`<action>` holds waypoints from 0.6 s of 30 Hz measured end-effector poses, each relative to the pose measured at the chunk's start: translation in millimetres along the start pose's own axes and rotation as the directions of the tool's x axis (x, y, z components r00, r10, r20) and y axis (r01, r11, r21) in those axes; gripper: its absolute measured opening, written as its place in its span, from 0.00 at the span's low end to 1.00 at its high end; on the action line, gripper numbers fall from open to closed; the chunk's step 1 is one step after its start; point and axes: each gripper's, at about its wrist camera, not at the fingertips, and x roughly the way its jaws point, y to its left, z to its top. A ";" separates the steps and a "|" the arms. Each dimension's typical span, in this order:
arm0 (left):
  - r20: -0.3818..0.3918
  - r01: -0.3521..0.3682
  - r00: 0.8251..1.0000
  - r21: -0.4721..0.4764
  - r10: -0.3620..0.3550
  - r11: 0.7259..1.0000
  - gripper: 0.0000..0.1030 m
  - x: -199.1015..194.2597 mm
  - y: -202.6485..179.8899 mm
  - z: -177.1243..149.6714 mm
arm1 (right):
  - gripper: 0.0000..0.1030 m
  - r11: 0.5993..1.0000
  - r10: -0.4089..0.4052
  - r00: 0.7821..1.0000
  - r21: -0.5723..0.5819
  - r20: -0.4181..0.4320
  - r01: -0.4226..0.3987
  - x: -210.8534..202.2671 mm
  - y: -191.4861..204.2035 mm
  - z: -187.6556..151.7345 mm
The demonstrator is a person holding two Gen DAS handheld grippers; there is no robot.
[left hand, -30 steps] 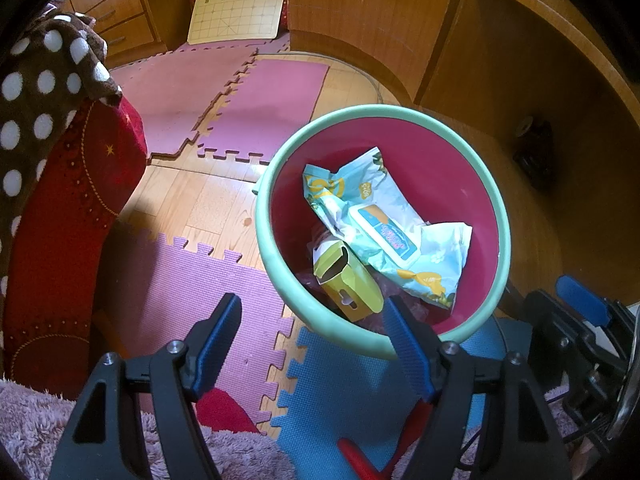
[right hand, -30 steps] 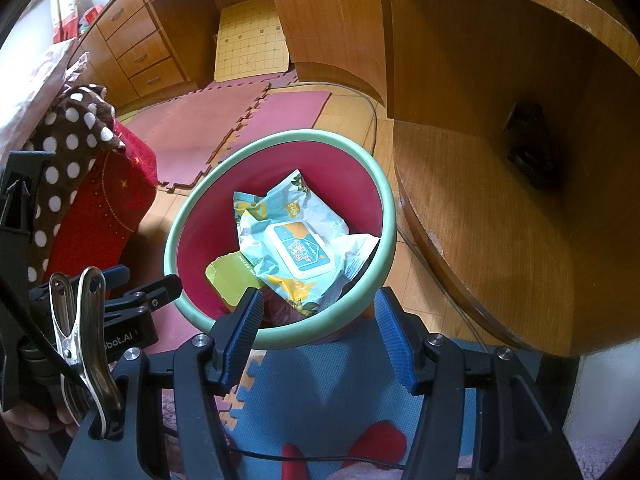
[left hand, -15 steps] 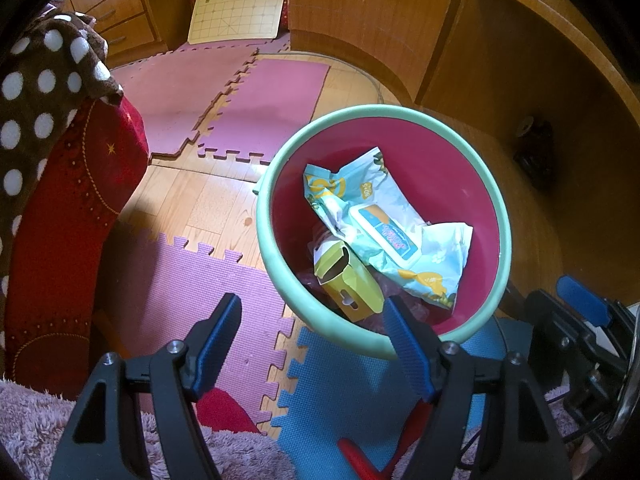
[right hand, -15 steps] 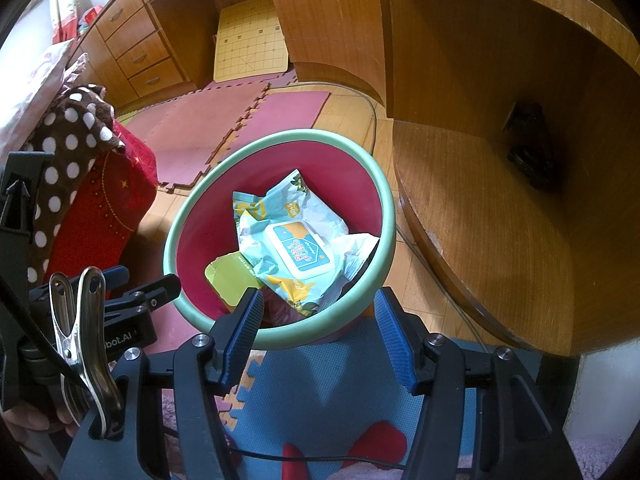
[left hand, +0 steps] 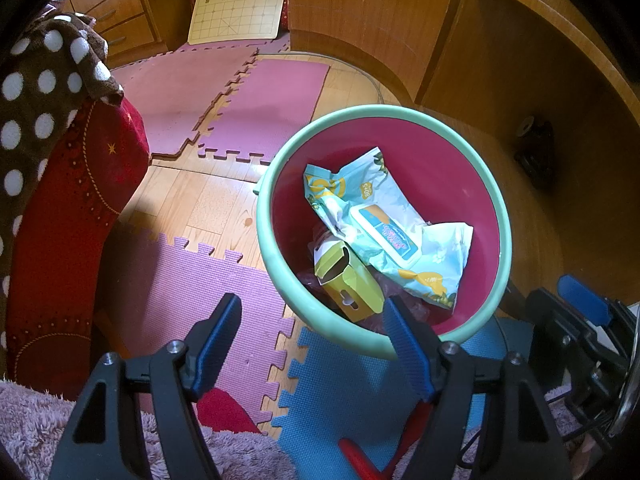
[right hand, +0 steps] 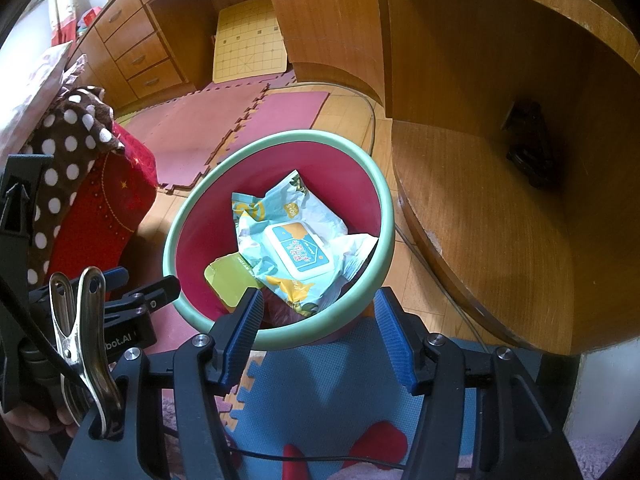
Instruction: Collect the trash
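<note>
Bin (left hand: 502, 216) before you holds 1 wipes pack (left hand: 384, 232), with 1 yellow carton (left hand: 352, 284) at its 8 o'clock; both your tools, left (left hand: 312, 330) and right (right hand: 320, 320), gape empty.

floor (left hand: 208, 200): wood | on it: foam mats (left hand: 224, 280), bin (left hand: 280, 264), red cushion (left hand: 68, 216)

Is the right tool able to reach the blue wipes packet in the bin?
Probably yes. The right tool hangs open and empty just above the bin's near rim, and the wipes packet lies on top of the other trash with nothing covering it. The yellow box sits beside it, partly underneath.
</note>
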 end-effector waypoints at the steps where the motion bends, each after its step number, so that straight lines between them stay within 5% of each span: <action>1: 0.000 0.000 1.000 0.000 0.000 1.000 0.75 0.0 -0.1 0.0 | 0.57 1.000 0.000 1.000 0.000 0.000 0.000 0.5 -0.4 0.0; 18: -0.002 0.000 1.000 0.001 0.000 1.000 0.75 -0.7 0.1 0.5 | 0.57 1.000 0.001 1.000 -0.001 0.000 -0.001 0.2 -0.8 0.0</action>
